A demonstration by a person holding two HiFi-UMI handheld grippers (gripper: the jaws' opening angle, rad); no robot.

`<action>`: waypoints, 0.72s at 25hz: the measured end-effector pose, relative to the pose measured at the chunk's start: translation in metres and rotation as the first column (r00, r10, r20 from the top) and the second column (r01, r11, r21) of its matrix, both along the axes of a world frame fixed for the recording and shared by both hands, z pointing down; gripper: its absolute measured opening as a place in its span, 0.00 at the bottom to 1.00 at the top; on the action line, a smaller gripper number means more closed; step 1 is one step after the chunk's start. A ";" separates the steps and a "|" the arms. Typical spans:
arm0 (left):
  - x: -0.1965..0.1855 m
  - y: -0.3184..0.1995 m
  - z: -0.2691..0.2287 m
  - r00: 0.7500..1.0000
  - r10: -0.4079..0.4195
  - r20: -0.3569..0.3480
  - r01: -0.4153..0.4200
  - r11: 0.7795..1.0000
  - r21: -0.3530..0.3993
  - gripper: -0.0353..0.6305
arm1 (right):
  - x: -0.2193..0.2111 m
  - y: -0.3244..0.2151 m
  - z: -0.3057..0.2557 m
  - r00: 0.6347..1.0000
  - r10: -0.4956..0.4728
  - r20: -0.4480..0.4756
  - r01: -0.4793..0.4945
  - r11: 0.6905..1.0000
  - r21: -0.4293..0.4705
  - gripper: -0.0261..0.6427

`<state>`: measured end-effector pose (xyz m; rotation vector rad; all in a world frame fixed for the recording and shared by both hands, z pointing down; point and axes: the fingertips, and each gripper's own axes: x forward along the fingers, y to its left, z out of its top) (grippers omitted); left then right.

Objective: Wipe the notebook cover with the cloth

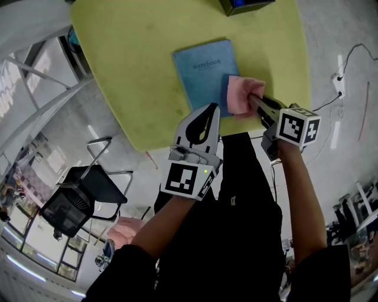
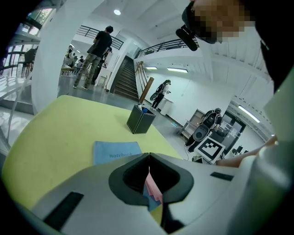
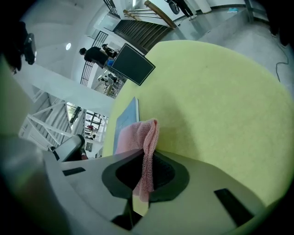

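two grippers. the left gripper, jaws pressed together on nothing, hovers at the 6 o'clock edge of the one blue notebook on the yellow table. one pink cloth covers the notebook's 4 o'clock corner, pinched tight in the right gripper. one dark box sits at 12 o'clock.
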<state>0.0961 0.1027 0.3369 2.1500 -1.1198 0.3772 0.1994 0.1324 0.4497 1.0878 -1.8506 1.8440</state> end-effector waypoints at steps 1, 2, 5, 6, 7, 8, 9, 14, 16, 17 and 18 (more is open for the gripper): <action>-0.003 0.001 0.001 1.000 -0.004 0.000 0.004 1.000 0.000 0.08 | 0.001 0.001 0.000 1.000 0.007 -0.002 -0.007 1.000 -0.001 0.10; -0.006 0.003 0.000 1.000 -0.005 0.000 0.005 1.000 0.000 0.08 | 0.001 0.002 0.000 1.000 0.015 -0.007 -0.015 1.000 0.001 0.10; -0.013 0.010 -0.005 1.000 0.005 -0.008 -0.005 1.000 0.002 0.08 | 0.003 0.001 -0.010 0.997 0.071 0.004 -0.071 0.997 0.027 0.10; -0.017 0.013 -0.008 1.000 0.012 -0.011 -0.012 1.000 0.004 0.08 | 0.002 0.000 -0.015 0.995 0.095 0.014 -0.095 0.995 0.037 0.10; -0.020 0.016 -0.011 1.000 0.020 -0.013 -0.020 1.000 0.007 0.08 | 0.000 -0.001 -0.022 0.993 0.115 0.022 -0.116 0.992 0.052 0.10; -0.025 0.019 -0.016 1.000 0.028 -0.013 -0.028 1.000 0.012 0.08 | -0.003 -0.002 -0.030 0.991 0.129 0.028 -0.130 0.989 0.076 0.10; -0.030 0.021 -0.020 0.999 0.035 -0.013 -0.035 0.999 0.020 0.08 | -0.006 -0.004 -0.040 0.990 0.135 0.031 -0.137 0.985 0.108 0.10; -0.056 0.016 -0.056 0.998 0.060 -0.008 -0.060 0.995 0.083 0.08 | -0.032 -0.016 -0.097 0.989 0.147 0.018 -0.147 0.955 0.259 0.10; -0.067 0.015 -0.086 0.998 0.069 -0.009 -0.068 0.991 0.117 0.08 | -0.046 -0.017 -0.131 0.987 0.160 0.029 -0.161 0.930 0.330 0.10; -0.073 0.014 -0.102 0.998 0.070 -0.010 -0.068 0.989 0.132 0.08 | -0.052 -0.019 -0.151 0.987 0.160 0.021 -0.156 0.914 0.374 0.10; -0.080 0.012 -0.116 0.998 0.068 -0.010 -0.066 0.988 0.143 0.08 | -0.059 -0.022 -0.172 0.988 0.157 0.000 -0.143 0.897 0.418 0.10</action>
